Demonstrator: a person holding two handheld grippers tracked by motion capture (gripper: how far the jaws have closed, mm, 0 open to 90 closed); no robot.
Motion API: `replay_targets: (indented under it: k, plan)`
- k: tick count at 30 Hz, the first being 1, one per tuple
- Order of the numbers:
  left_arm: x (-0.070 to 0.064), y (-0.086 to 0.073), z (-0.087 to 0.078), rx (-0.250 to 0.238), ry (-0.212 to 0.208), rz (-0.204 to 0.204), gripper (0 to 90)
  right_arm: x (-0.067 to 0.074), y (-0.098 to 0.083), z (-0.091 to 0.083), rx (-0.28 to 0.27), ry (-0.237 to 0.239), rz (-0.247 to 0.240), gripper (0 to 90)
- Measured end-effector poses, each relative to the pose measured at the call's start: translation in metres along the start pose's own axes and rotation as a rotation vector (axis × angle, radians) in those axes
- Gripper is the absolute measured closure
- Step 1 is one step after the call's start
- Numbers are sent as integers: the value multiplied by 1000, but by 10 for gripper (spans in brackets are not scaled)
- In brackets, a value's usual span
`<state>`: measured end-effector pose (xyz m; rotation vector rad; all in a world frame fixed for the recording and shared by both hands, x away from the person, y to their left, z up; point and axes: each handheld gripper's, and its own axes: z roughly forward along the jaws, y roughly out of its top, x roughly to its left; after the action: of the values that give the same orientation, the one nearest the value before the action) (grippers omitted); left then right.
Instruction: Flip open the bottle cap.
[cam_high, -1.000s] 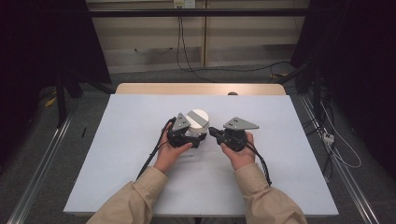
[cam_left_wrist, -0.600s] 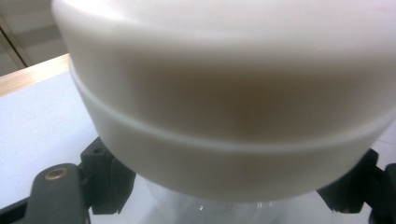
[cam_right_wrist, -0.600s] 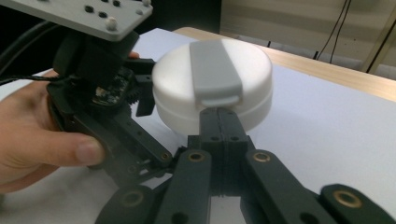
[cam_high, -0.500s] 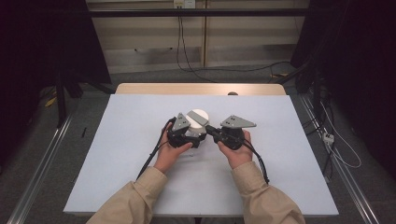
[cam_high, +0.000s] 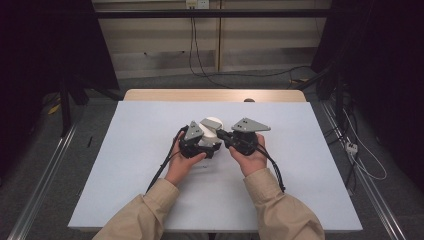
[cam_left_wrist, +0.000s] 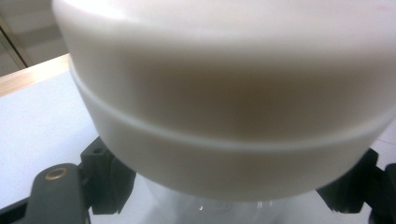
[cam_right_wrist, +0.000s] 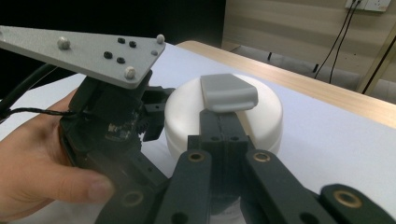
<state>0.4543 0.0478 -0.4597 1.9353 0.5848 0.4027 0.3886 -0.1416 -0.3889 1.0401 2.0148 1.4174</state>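
Near the front edge of the white bench (cam_high: 125, 190), two forearms in beige sleeves come in, and each hand holds one claw. The left claw (cam_high: 209, 145) and the right claw (cam_high: 224, 136) meet around the middle of the bench, a bit toward its far edge, at a white round jar (cam_high: 212, 123). The left hand (cam_high: 181, 165) lies low with the thumb on the side of its tool; the right hand (cam_high: 251, 159) holds its tool from below, pointed across to the left. In the left claw view the white lid (cam_left_wrist: 224, 84) is very close and a clear body (cam_left_wrist: 205, 210) shows under it, held between the two black jaws: this claw is clenched on the jar. What is inside I cannot tell. In the right claw view the jaws are pressed together, grasping nothing, and the grey fingertips (cam_right_wrist: 229, 92) lie on top of the lid (cam_right_wrist: 261, 112), while the left claw (cam_right_wrist: 156, 119) touches the side of the jar.
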Motion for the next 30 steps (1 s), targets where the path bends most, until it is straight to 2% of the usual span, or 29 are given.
replay_targets:
  k: [30]
  plan:
    - [-1, 0, 0, -5, -7, -11, 188, -1, 20, 16, -14, -19, -6, 900]
